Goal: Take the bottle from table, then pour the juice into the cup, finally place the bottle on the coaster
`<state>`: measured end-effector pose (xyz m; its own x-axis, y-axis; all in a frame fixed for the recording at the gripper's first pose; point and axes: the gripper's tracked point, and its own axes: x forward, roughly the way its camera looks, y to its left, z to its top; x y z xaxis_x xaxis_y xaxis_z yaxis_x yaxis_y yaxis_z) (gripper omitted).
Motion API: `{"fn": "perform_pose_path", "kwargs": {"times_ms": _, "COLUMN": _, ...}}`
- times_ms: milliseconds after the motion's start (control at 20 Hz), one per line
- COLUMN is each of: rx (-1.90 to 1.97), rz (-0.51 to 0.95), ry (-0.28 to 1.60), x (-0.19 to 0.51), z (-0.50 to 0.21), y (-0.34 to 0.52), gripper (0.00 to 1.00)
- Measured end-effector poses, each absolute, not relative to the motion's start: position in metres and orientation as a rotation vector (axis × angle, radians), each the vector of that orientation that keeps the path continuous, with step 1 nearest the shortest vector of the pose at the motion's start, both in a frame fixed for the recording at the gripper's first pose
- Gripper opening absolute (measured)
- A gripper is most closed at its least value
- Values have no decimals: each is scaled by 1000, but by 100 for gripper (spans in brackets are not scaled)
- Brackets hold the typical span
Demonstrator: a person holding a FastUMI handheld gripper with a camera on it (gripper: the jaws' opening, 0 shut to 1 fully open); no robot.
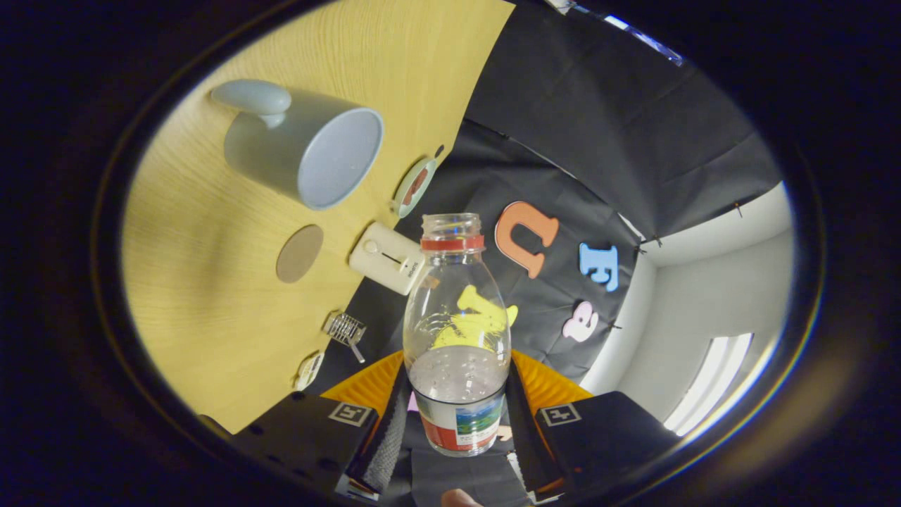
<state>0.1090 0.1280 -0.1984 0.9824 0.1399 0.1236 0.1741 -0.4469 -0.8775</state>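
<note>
So the fingers [457, 422] are clamped on the bottle [456, 331], one pad on each side of its lower body right by the label. It's a clear, smooth plastic bottle with rounded shoulders, a red ring at the neck, no cap, and a bit of clear liquid sitting low with droplets on the inside wall.

The whole view is rolled over, so the light wood-grain worktop [204, 303] runs up one side. On it is the cup [303, 148], a matte pale grey-blue mug with a chunky rounded handle, mouth facing the bottle's way but well apart from it. The coaster [300, 253] is a flat round tan disc, near the cup on bare wood.

Along the worktop's far edge: a small round dish [415, 186], a cream boxy gadget [386, 258] just beside the bottle's neck, a little metal wire thing [345, 328]. Past the edge it's black cloth wall, then white wall.
</note>
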Motion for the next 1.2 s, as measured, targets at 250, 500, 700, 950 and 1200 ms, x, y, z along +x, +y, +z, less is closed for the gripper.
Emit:
{"fn": "perform_pose_path", "kwargs": {"times_ms": 250, "rx": -2002, "rz": -30, "ry": -195, "x": 112, "z": -203, "y": 122, "gripper": 72}}
{"fn": "perform_pose_path", "kwargs": {"times_ms": 500, "rx": -1806, "rz": 12, "ry": -70, "x": 119, "z": -213, "y": 106, "gripper": 73}}
{"fn": "perform_pose_path", "kwargs": {"times_ms": 700, "rx": -1581, "rz": 61, "ry": 50, "x": 110, "z": -236, "y": 102, "gripper": 73}}
{"fn": "perform_pose_path", "kwargs": {"times_ms": 950, "rx": -1248, "rz": 116, "ry": 158, "x": 104, "z": -245, "y": 96, "gripper": 73}}
{"fn": "perform_pose_path", "kwargs": {"times_ms": 1200, "rx": -977, "rz": 135, "ry": 139, "x": 91, "z": -210, "y": 106, "gripper": 74}}
